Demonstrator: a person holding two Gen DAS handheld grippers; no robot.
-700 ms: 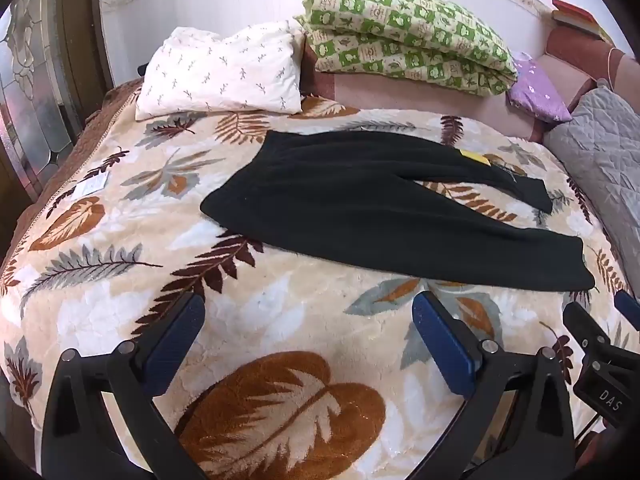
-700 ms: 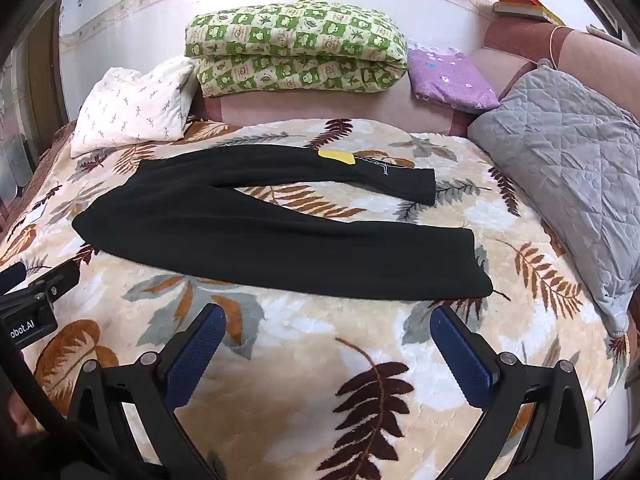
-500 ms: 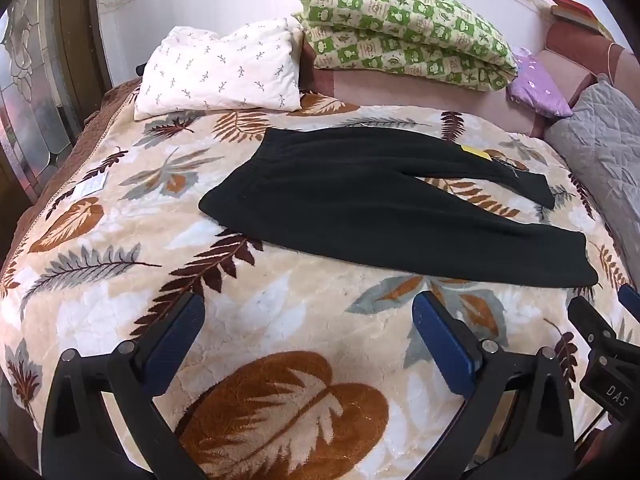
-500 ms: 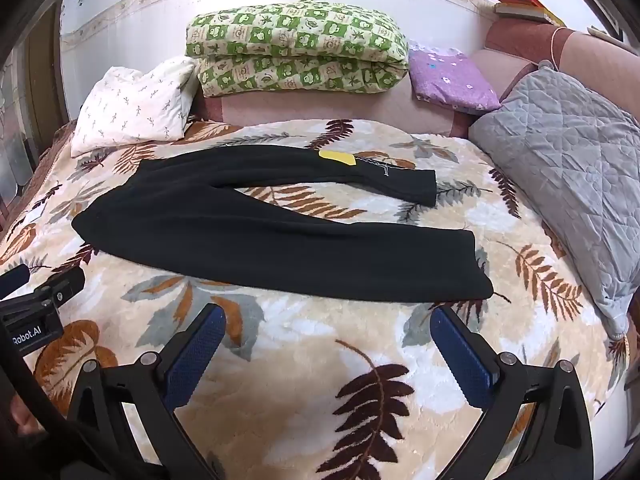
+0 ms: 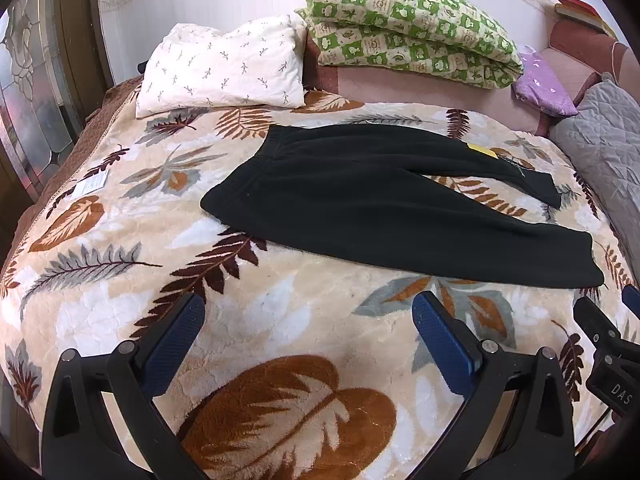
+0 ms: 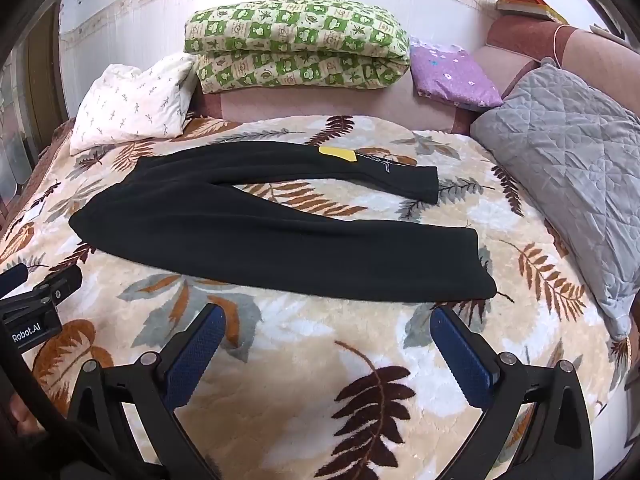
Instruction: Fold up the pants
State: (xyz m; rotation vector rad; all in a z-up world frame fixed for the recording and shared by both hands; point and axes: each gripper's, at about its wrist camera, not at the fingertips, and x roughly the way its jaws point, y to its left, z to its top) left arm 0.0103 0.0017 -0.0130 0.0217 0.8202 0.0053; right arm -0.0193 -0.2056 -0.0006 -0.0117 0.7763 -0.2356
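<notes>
Black pants [image 5: 360, 196] lie flat on the leaf-patterned blanket [image 5: 280, 320], waistband to the left and both legs spread to the right, with a yellow tag [image 5: 482, 149] on the far leg. They also show in the right wrist view [image 6: 260, 232], yellow tag [image 6: 338, 153] on the far leg. My left gripper [image 5: 308, 332] is open and empty, above the blanket in front of the pants. My right gripper [image 6: 326, 340] is open and empty, near the nearer leg's cuff. Each gripper shows at the edge of the other's view.
A white pillow [image 5: 224, 68], a folded green quilt [image 5: 408, 24] and a purple cushion [image 5: 544, 84] lie along the headboard. A grey quilted pillow [image 6: 568, 168] lies at the right. Books [image 6: 524, 2] sit on the headboard. A glass door [image 5: 28, 92] stands at left.
Both grippers have drifted slightly, so the pants sit a little lower and nearer in the views. The pants have not moved. Both grippers stay open.
</notes>
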